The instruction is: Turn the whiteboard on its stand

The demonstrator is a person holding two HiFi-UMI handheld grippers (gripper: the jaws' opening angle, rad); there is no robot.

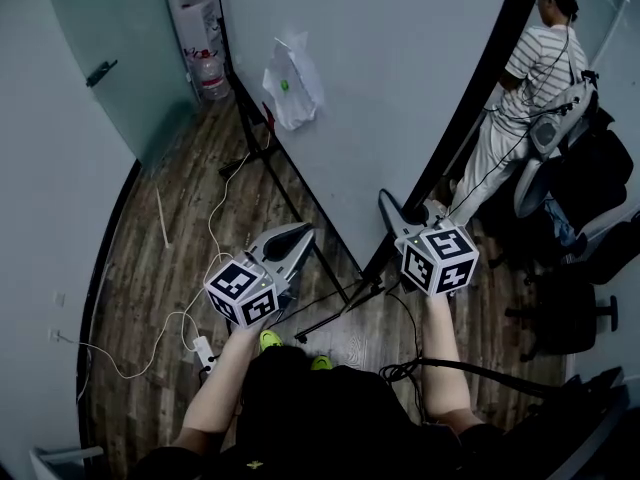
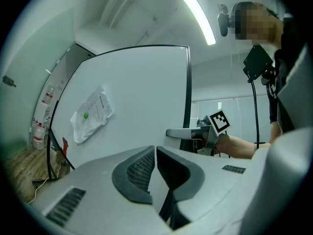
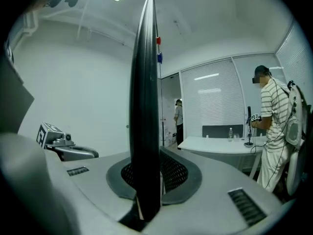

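Observation:
The whiteboard (image 1: 400, 68) is seen from above, its black side frame running down to the stand near my feet. My right gripper (image 1: 392, 213) is shut on that frame; in the right gripper view the black edge (image 3: 145, 97) stands upright between the pads of the right gripper (image 3: 146, 155). My left gripper (image 1: 303, 234) hovers in front of the board's white face (image 2: 142, 92), a little left of the frame. The left gripper (image 2: 155, 150) is shut with nothing in it. A crumpled paper sheet (image 2: 90, 114) hangs on the board under a green magnet.
The stand's black legs (image 1: 330, 308) spread over the wooden floor by my feet. White cables (image 1: 170, 328) lie at the left. Water bottles (image 1: 205, 68) stand at the back. A person in a striped shirt (image 1: 530, 78) and office chairs (image 1: 580, 308) are right of the board.

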